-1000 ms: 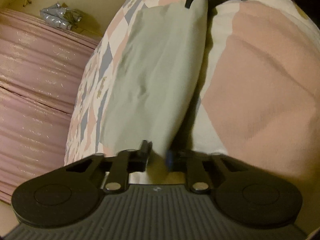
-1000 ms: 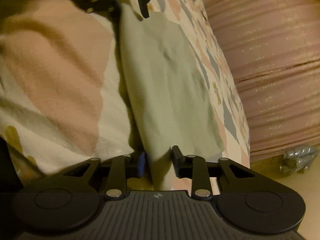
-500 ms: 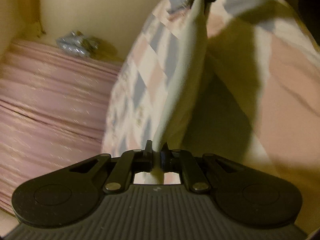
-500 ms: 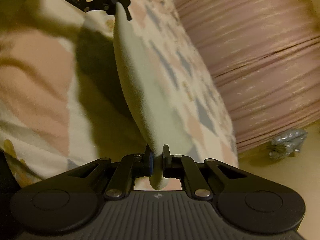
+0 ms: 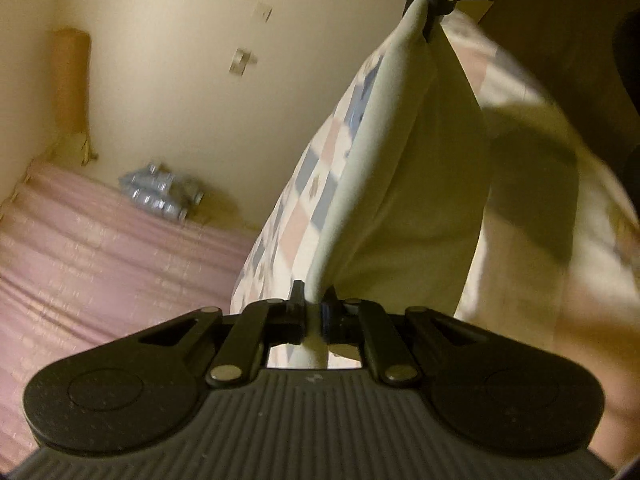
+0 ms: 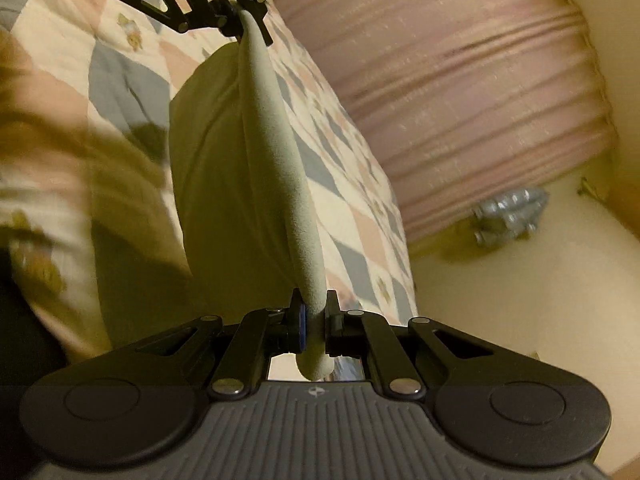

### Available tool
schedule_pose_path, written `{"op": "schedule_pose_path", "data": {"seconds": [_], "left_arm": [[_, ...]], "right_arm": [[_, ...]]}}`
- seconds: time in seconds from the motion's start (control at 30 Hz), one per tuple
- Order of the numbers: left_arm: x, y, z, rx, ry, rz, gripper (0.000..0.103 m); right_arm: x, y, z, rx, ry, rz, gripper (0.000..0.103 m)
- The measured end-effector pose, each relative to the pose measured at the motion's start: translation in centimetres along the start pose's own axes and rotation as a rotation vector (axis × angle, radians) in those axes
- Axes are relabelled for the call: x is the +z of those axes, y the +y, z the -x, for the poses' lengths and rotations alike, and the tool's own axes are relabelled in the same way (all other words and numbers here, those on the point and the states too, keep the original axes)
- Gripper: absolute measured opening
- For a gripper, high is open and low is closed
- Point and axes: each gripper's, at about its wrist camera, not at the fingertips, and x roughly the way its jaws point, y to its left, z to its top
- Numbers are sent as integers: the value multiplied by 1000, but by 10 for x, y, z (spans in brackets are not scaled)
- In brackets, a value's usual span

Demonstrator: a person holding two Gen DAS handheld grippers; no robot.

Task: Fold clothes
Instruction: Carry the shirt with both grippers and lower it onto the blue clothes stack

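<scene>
We see a bed covered by a patchwork quilt of pink, grey-blue and cream diamonds, some patches with small printed figures. In the right wrist view the same quilt runs from the top left down to the lower middle and falls away at its edge. Along that edge lies a pink ribbed bedspread, bunched in long ridges; we see it in the left wrist view as pink bedspread at the lower left. A crinkled silvery packet sits at its far edge, against the wall.
</scene>
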Motion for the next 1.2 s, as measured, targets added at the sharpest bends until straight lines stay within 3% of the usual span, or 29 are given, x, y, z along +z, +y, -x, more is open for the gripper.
{"op": "schedule_pose_path", "data": {"seconds": [0.2,0.37,0.53,0.67,0.77,0.87,0.97,1.07,1.2], "left_arm": [[47,8,-43,-60,-100,15,6],[88,19,-111,-81,-141,12,6],[133,50,-199,-35,-194,29,6],[169,81,-261,74,-251,82,6],[176,74,-305,29,-257,136,6],[167,29,-356,-106,-191,117,6],[154,-26,-385,-203,-129,42,6],[141,-44,-395,-213,-122,26,6],[135,-40,-391,-202,-141,66,12]], "right_arm": [[-43,-24,23,-44,89,-67,6],[-78,-56,-3,-64,137,-109,5],[-114,-102,-49,-115,170,-128,5],[-138,-165,-96,-261,165,-112,5],[-153,-190,-126,-379,143,-104,6],[-179,-179,-165,-339,172,-160,6],[-203,-137,-198,-223,229,-175,6],[-224,-100,-221,-101,278,-159,5],[-229,-91,-216,-89,278,-175,14]]}}
